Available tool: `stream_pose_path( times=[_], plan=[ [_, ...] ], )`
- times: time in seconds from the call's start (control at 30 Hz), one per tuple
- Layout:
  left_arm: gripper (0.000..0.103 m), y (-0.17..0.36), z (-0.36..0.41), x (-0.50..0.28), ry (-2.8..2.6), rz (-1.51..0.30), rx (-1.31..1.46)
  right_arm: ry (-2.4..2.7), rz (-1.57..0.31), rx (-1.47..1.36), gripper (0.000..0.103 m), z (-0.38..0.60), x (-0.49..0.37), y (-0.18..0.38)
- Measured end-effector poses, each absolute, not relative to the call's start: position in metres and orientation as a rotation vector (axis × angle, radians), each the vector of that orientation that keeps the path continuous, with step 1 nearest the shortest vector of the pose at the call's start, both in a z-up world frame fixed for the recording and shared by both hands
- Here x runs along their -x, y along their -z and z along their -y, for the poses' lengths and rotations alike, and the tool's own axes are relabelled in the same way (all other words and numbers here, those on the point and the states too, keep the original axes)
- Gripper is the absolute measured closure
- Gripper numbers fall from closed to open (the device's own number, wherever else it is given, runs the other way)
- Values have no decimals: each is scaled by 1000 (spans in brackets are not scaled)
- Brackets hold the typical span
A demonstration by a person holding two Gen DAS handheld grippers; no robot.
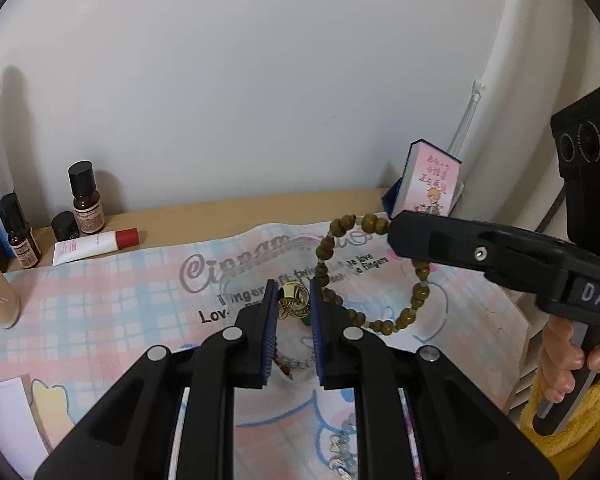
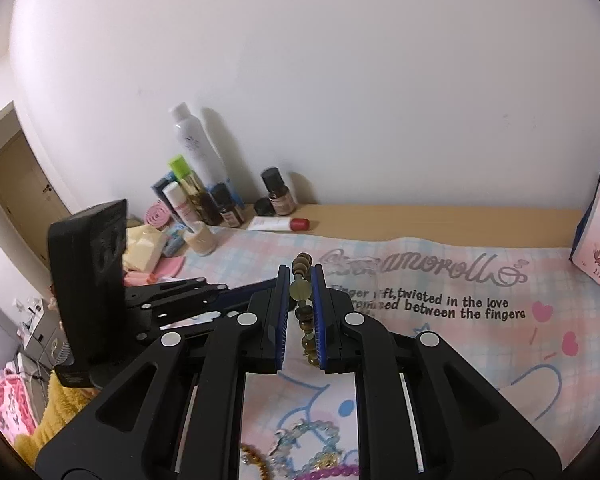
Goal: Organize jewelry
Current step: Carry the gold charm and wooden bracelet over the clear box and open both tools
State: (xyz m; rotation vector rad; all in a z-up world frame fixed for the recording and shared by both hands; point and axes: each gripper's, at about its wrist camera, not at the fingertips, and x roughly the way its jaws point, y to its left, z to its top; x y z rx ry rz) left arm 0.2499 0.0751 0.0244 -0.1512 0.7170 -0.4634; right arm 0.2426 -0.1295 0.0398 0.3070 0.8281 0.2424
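Nearest the right gripper (image 2: 300,308), a loose heap of jewelry lies on the pastel plaid cloth (image 2: 480,344) — a pale blue beaded bracelet (image 2: 308,436), a gold chain (image 2: 256,460) and a purple strand (image 2: 332,471) at the very bottom edge of its view. Its jaws are pressed onto a wooden bead bracelet (image 1: 340,276), a few brown and pale green beads pinched between the blue pads while the rest of the loop hangs free above the cloth.

The left gripper (image 1: 294,320) sits just beside that hanging loop, the two grippers nearly meeting at right angles. Its jaws are closed on a gold ring-like piece (image 1: 293,300) near the tips; a clear glass dish (image 1: 292,360) sits on the cloth under and between the fingers, with what looks like a small beaded piece inside, though it is too blurred to name. The bracelet's lower beads hang right next to the left gripper's right finger (image 1: 326,340).

Farther back, the cloth gives way to a bare strip of wooden counter (image 2: 420,220). Along the wall to the left stands a crowd of toiletries: a red-capped tube (image 1: 96,245) lying flat, brown dropper bottles (image 1: 86,198), a beige bottle (image 2: 202,240), a green-capped bottle (image 2: 184,176) and a tall white spray can (image 2: 196,140). To the right a pink cartoon-printed box (image 1: 430,178) leans upright at the cloth's far corner — well apart from both grippers.
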Motion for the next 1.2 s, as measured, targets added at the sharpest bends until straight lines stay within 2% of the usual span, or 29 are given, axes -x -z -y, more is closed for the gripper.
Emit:
stream_pose_path(
  times=[0.37,0.8,0.9,1.03,1.2],
  plan=[
    [88,-4,-63,-259,471,-775,94,-236,-924,-295,92,136,-248,1],
    [87,-4,-44,-253,457,-772,-4,-246,-957,-272,91,141,-243,12],
    [82,-5,-46,-253,461,-775,18,-255,-954,-277,90,141,-241,11],
    [68,-10,-49,-249,448,-754,45,-255,-941,-271,90,141,-238,7],
    [67,-14,-55,-243,452,-739,60,-256,-913,-289,86,146,-229,-1]
  ],
)
